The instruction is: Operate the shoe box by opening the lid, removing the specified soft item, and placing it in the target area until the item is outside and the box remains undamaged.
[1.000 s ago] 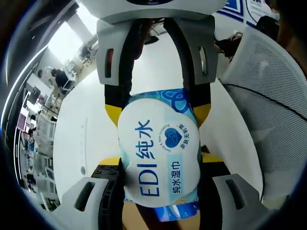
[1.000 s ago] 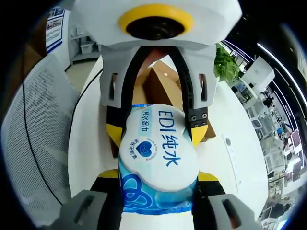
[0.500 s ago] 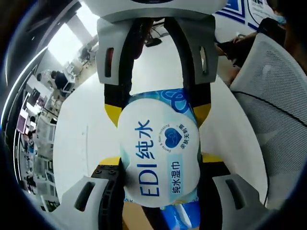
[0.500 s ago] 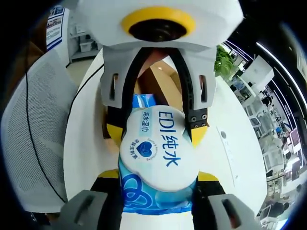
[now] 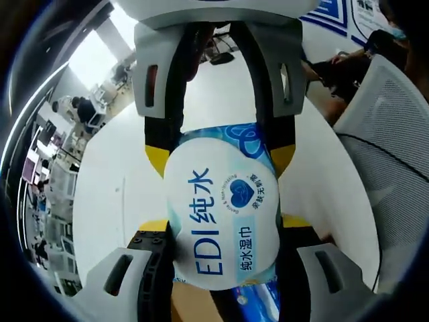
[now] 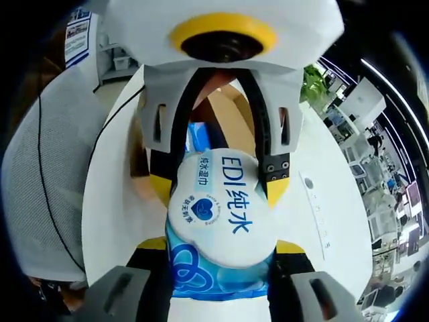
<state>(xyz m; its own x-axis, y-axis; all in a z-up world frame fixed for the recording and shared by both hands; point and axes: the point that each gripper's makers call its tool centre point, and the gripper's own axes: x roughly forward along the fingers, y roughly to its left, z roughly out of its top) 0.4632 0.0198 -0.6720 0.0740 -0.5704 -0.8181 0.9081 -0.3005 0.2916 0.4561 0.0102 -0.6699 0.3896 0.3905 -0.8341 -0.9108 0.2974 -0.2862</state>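
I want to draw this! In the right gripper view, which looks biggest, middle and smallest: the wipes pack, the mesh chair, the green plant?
1. mesh chair
2. wipes pack, though it sits very near the camera, so its size is unsure
3. green plant

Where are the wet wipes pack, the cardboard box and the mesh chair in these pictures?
wet wipes pack (image 6: 224, 215), right gripper view, on its white lid label.
cardboard box (image 6: 231, 114), right gripper view, on the brown flap behind the grippers.
mesh chair (image 5: 392, 174), left gripper view, on its white mesh back.

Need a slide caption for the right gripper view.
Both grippers clamp a wet wipes pack above the white table, cardboard shoe box behind.
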